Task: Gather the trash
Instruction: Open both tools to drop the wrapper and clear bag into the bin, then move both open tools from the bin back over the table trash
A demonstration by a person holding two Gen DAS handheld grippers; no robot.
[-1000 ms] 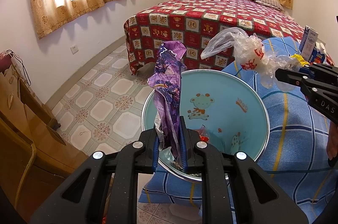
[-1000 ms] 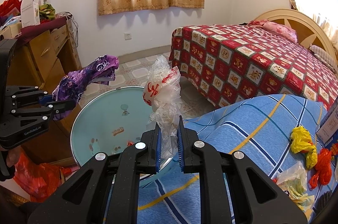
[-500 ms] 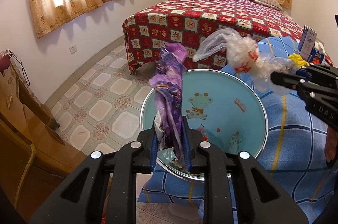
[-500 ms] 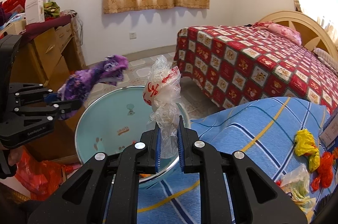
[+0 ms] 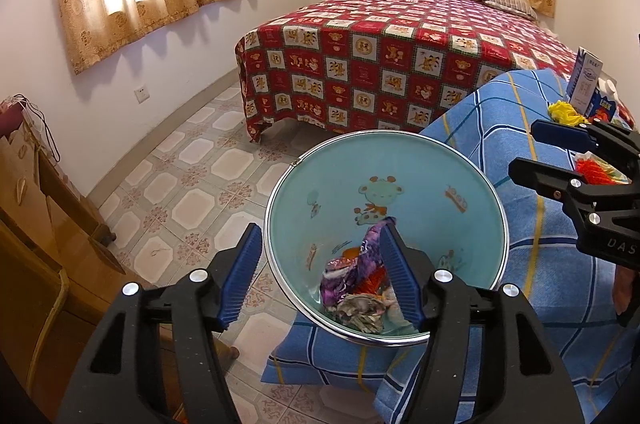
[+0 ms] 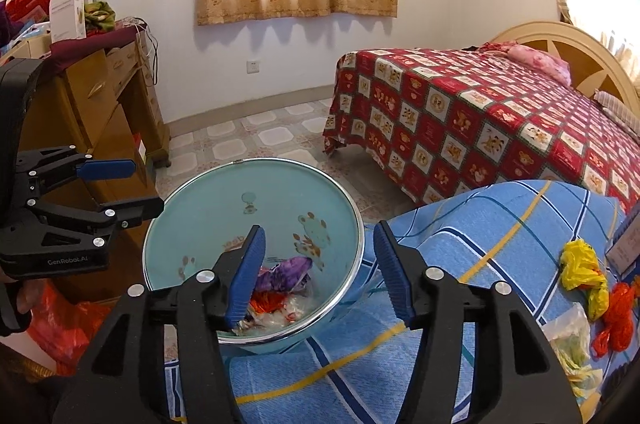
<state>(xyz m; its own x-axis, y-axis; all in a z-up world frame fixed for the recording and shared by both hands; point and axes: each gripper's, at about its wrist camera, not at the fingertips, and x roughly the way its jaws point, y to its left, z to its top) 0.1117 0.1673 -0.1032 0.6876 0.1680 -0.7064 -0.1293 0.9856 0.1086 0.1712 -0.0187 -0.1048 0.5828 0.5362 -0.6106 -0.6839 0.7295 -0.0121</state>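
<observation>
The purple wrapper (image 5: 354, 266) lies in the blue basin (image 5: 400, 159) beneath both grippers, the left gripper (image 5: 320, 276) and right gripper (image 6: 320, 276) having just opened, fingers spread with nothing pinched.

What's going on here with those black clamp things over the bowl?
A person is clearing trash with two hand-held tongs. The left tongs and right tongs, both over the blue bowl, have just been opening, with nothing between them. A purple wrapper lies inside. Yellow and orange bags wait on the blue blanket.
</observation>
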